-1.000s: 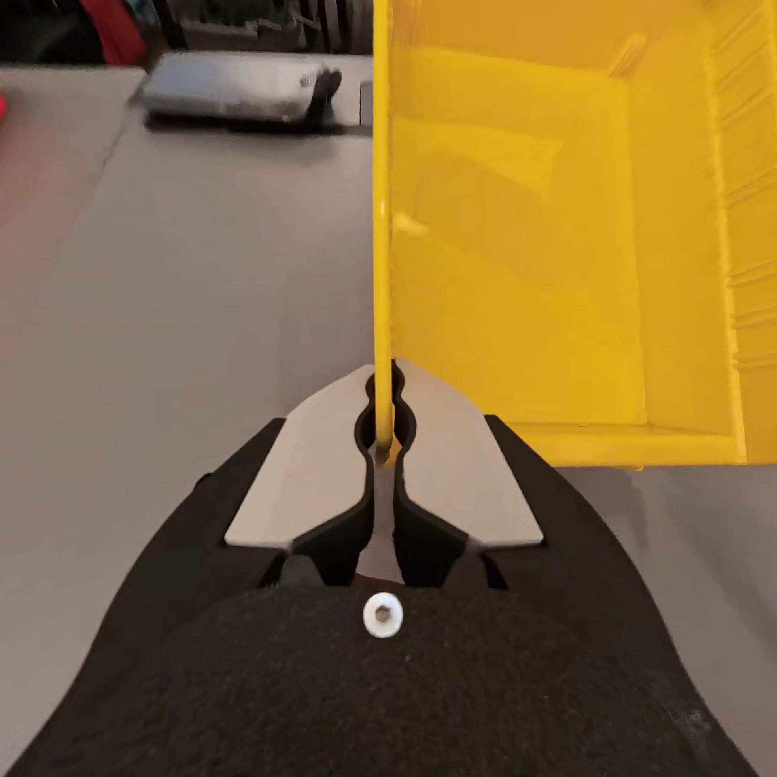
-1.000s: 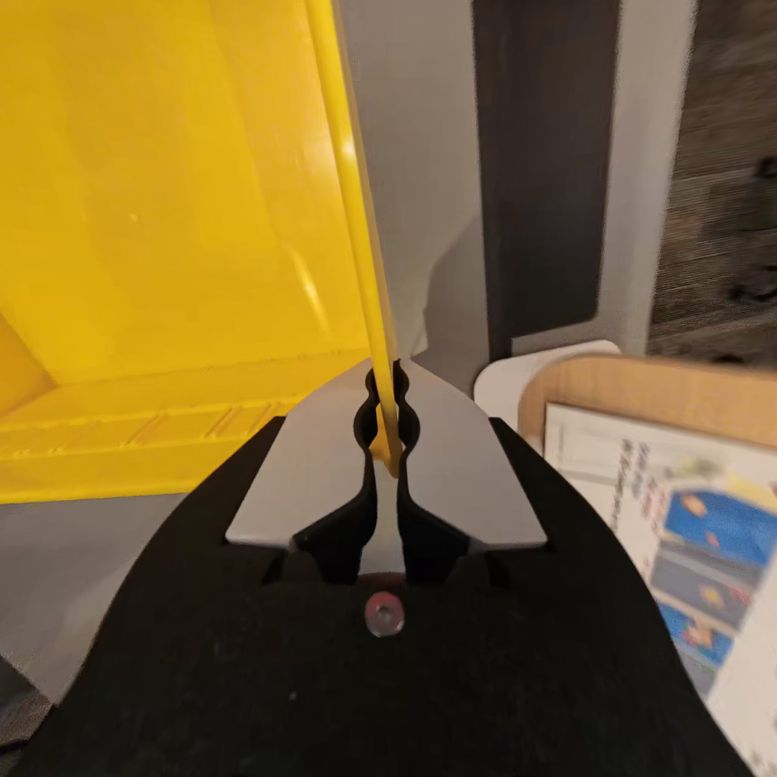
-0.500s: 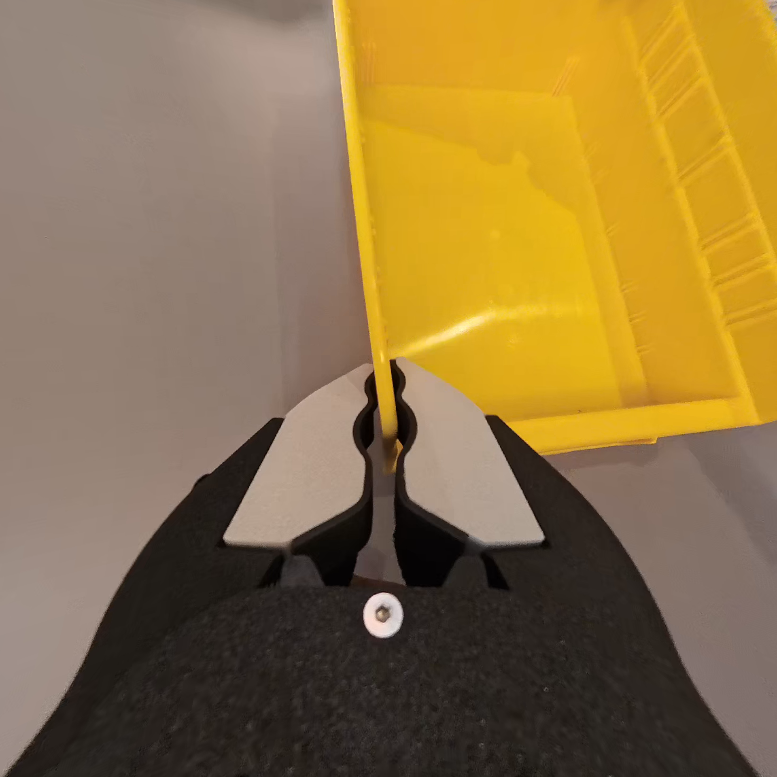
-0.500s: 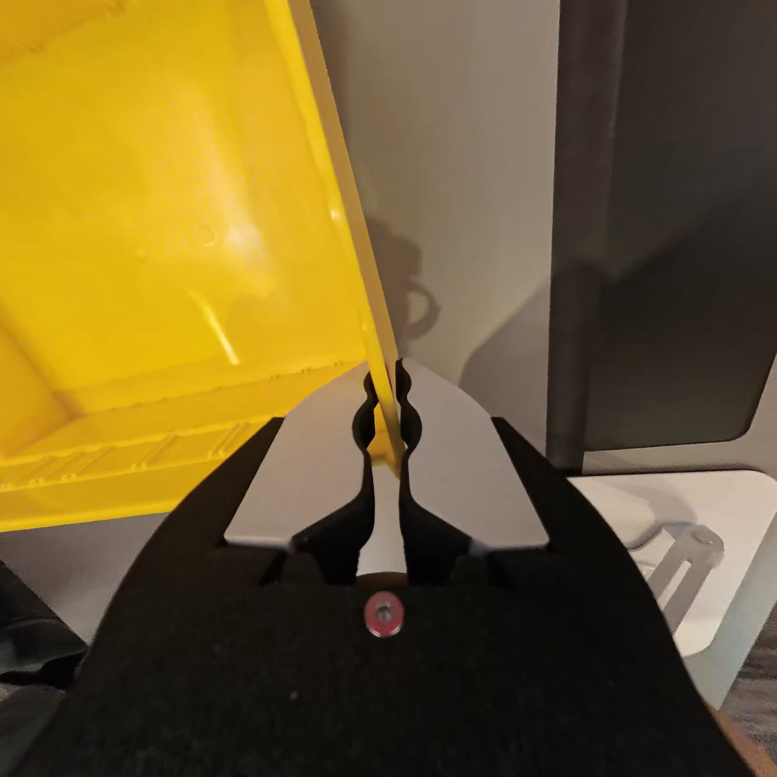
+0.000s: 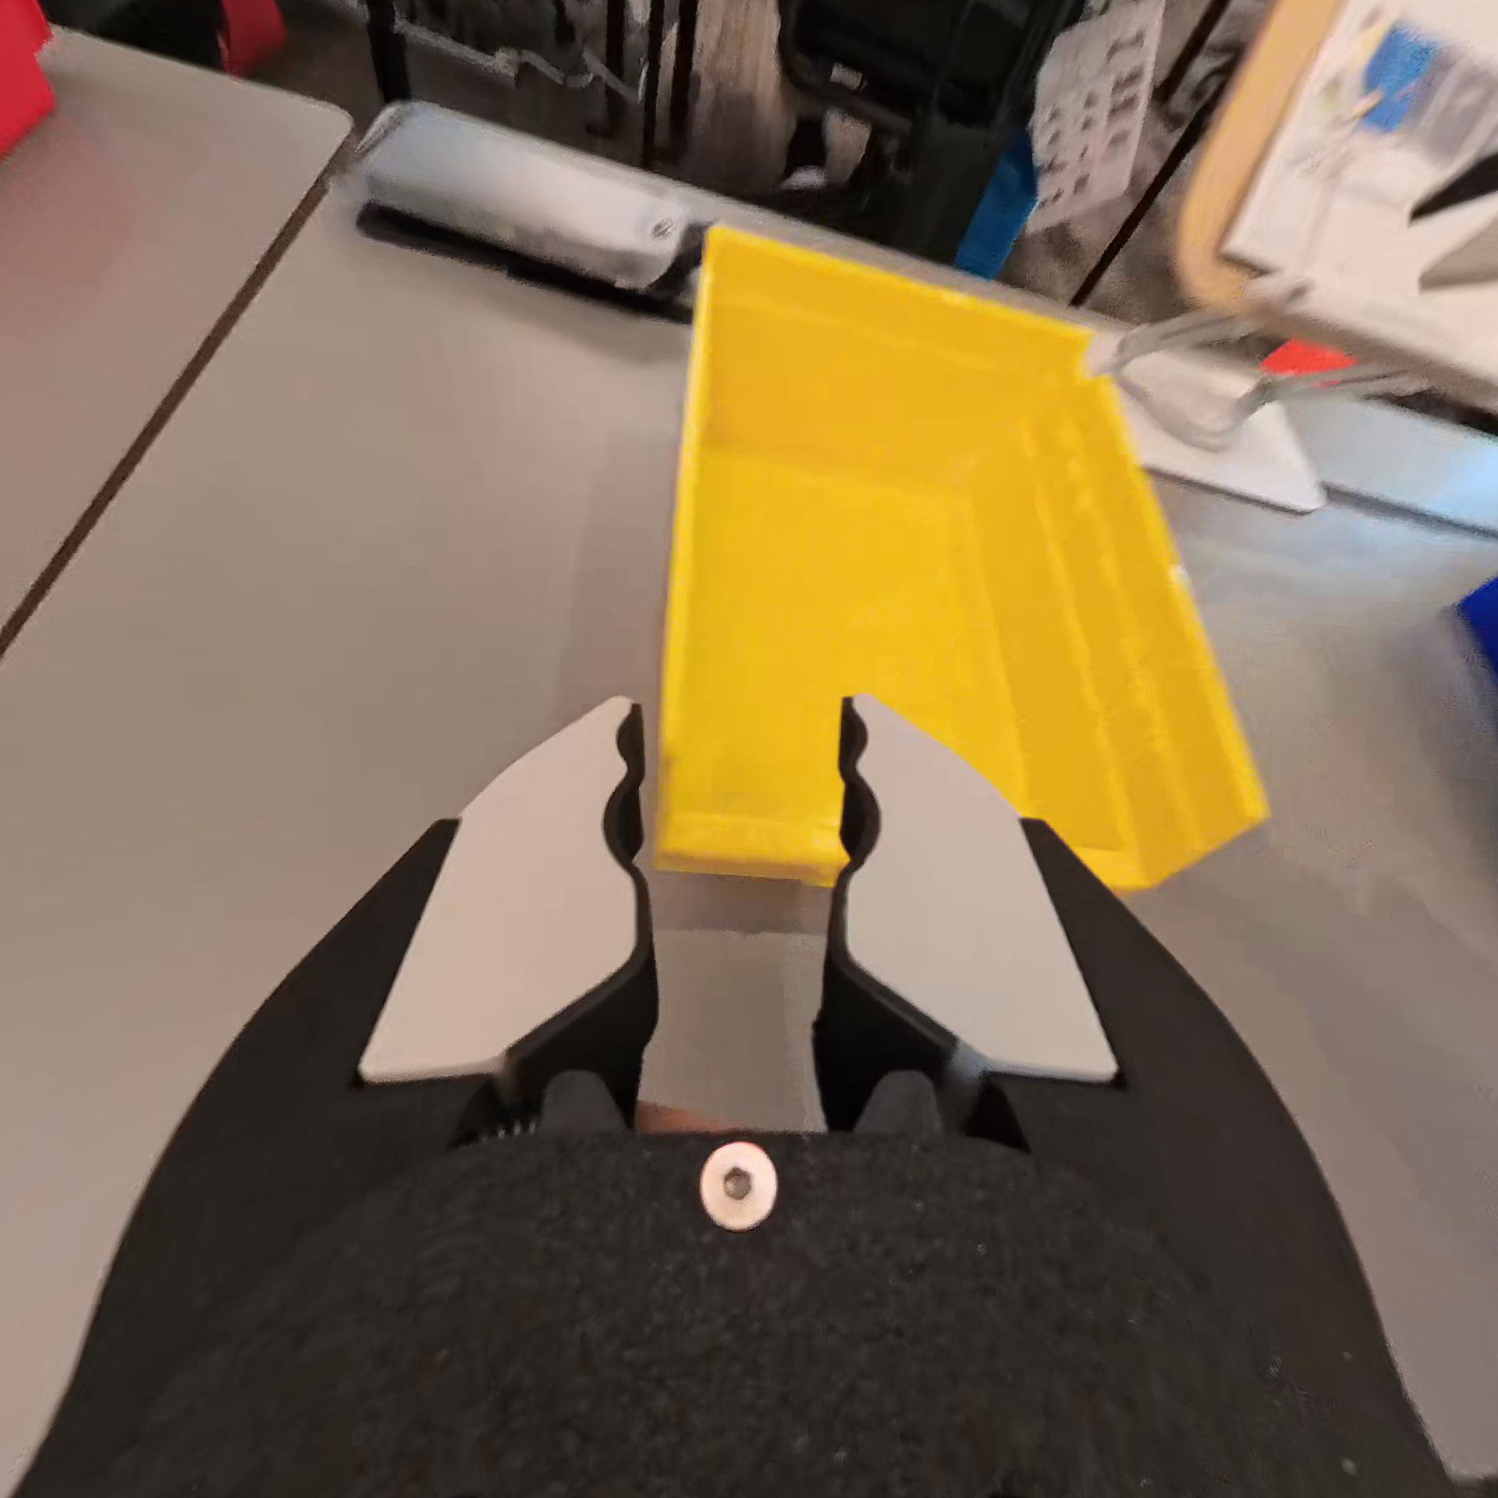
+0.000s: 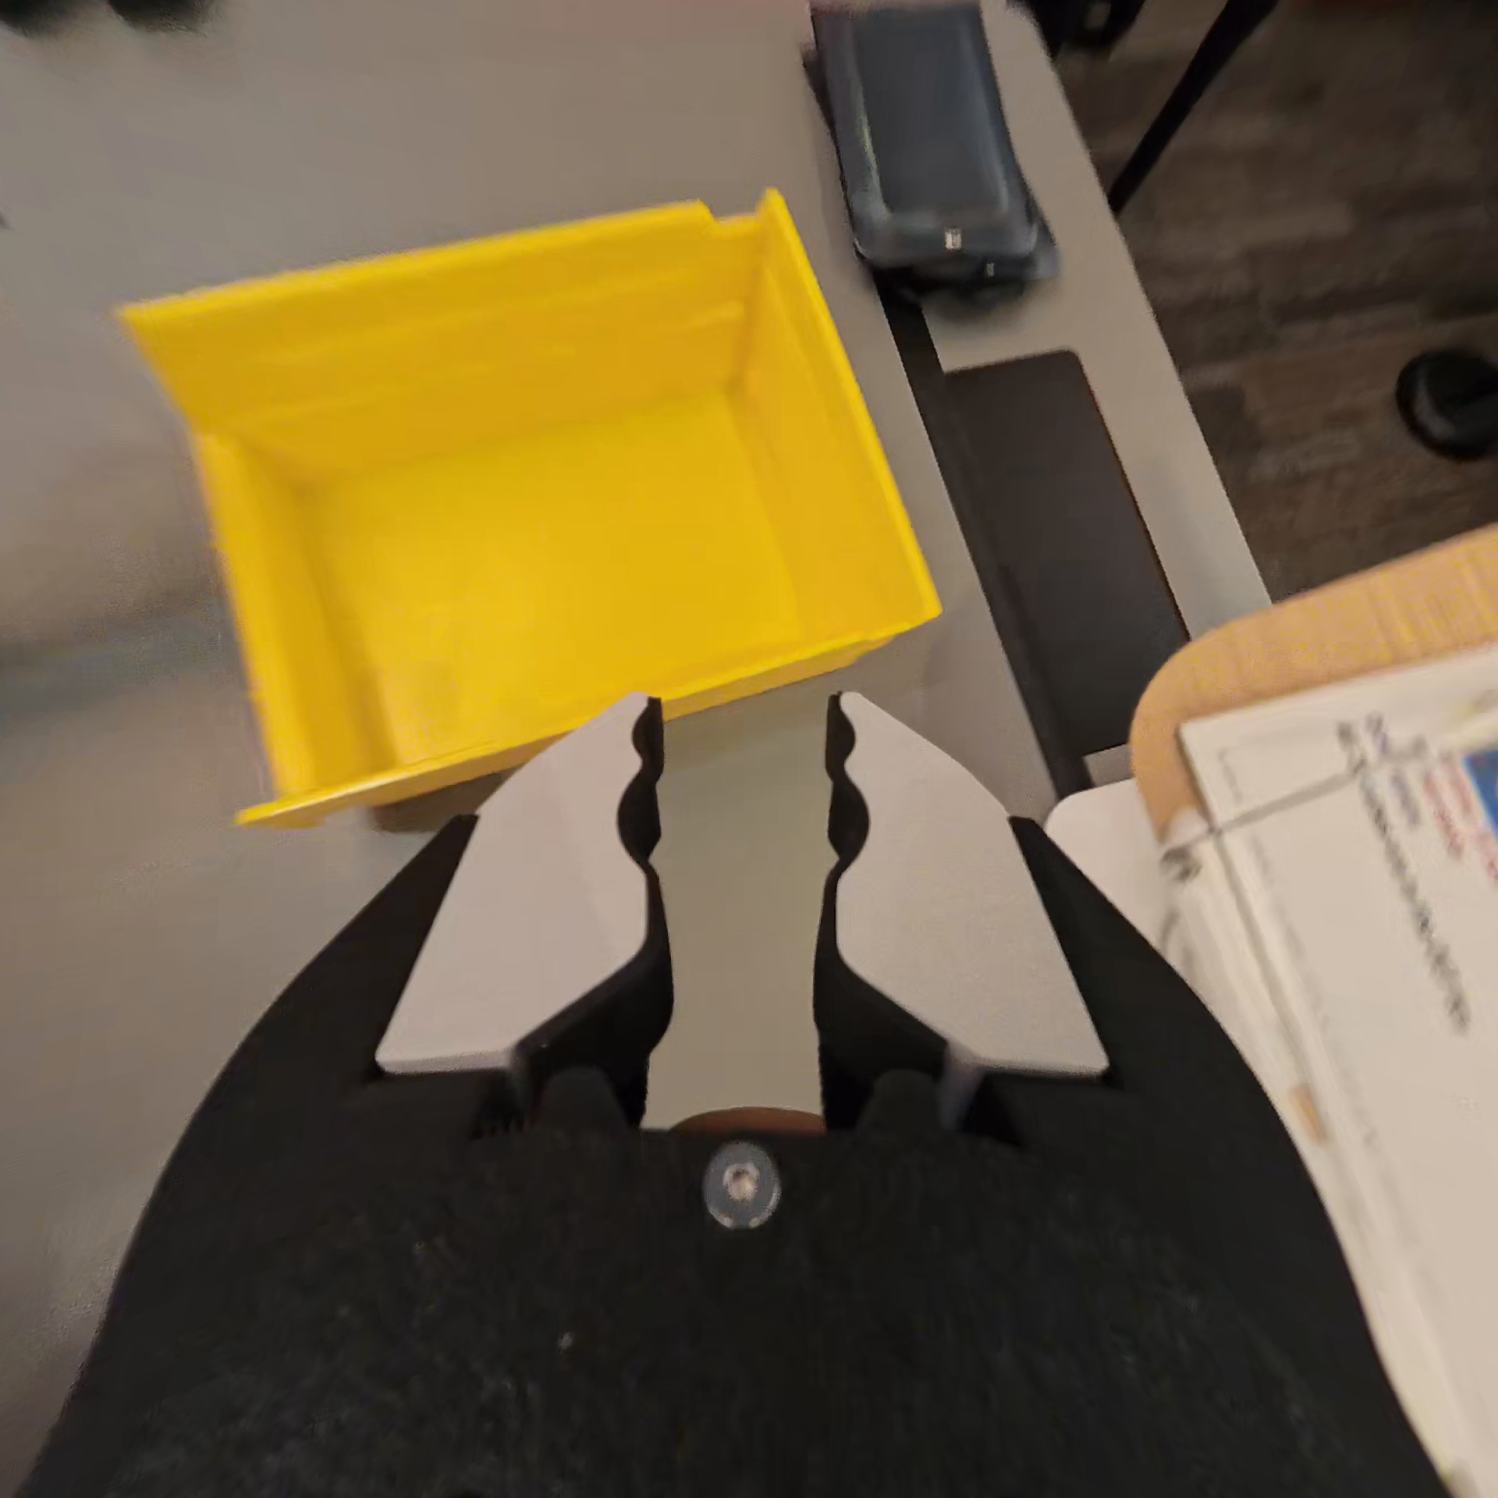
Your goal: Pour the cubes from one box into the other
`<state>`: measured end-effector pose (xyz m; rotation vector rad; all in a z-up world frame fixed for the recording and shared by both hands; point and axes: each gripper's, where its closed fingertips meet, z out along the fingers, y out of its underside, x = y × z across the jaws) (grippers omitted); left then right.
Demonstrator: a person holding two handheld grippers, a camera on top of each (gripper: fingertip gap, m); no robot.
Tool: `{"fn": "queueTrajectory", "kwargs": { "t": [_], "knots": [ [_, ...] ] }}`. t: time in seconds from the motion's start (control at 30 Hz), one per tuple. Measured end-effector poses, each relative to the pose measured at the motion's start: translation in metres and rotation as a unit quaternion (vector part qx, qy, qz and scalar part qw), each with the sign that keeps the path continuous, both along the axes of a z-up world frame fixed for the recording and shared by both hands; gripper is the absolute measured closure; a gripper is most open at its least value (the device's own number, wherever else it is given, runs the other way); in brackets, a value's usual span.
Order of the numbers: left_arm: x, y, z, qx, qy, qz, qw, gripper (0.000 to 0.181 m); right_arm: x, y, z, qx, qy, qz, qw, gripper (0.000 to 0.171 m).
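My left gripper (image 5: 738, 717) has its jaws parted with nothing between them, and my right gripper (image 6: 744, 713) is the same: spread, empty, hanging above the grey tabletop (image 5: 389, 567). The open-topped yellow plastic box (image 6: 551, 519) stands on its base on that tabletop, touched by neither tool. From the left wrist view the yellow plastic box (image 5: 851, 584) lies just ahead of my fingertips, its near wall showing in the gap between them; from the right wrist view it sits ahead and to the left, with its near rim just past my left finger.

I see no cubes inside it: the floor is bare yellow in both views. My judgement is that this is the box that was poured from, now set down upright so it cannot tip or slide, which is why both tools can afford to let go. A sliver of blue at the right edge of the left wrist view (image 5: 1479, 632) may be the other box, but too little shows for me to say, and I cannot see any cubes there.

The box sits near the table's far side, with a grey flat case (image 6: 932, 154) just beyond one corner and a dark panel (image 6: 1054, 551) beside it, so it is clear of clutter. A light wooden board carrying printed sheets (image 6: 1297, 811) lies to my right. If the pour is indeed done, what is left for me is only to draw both tools back without knocking the rim.
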<state>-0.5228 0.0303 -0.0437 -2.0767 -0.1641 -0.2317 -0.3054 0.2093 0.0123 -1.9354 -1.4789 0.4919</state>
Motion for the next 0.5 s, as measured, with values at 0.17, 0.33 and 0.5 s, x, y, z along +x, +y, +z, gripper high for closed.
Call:
{"fn": "queueTrajectory", "kwargs": {
  "t": [0.17, 0.33, 0.5],
  "knots": [
    [0.079, -0.045, 0.024, 0.081, -0.032, -0.047, 0.995, 0.124, 0.111, -0.087, 0.044, 0.117, 0.176, -0.091, 0.973, 0.134],
    [0.13, -0.093, -0.004, 0.089, -0.023, -0.061, 0.994, 0.123, 0.251, -0.166, 0.001, 0.141, 0.238, -0.219, 0.936, 0.138],
    [0.129, -0.112, -0.045, 0.102, 0.016, -0.033, 0.994, 0.122, 0.388, -0.22, -0.085, 0.133, 0.197, -0.381, 0.894, 0.126]
  ]
}}
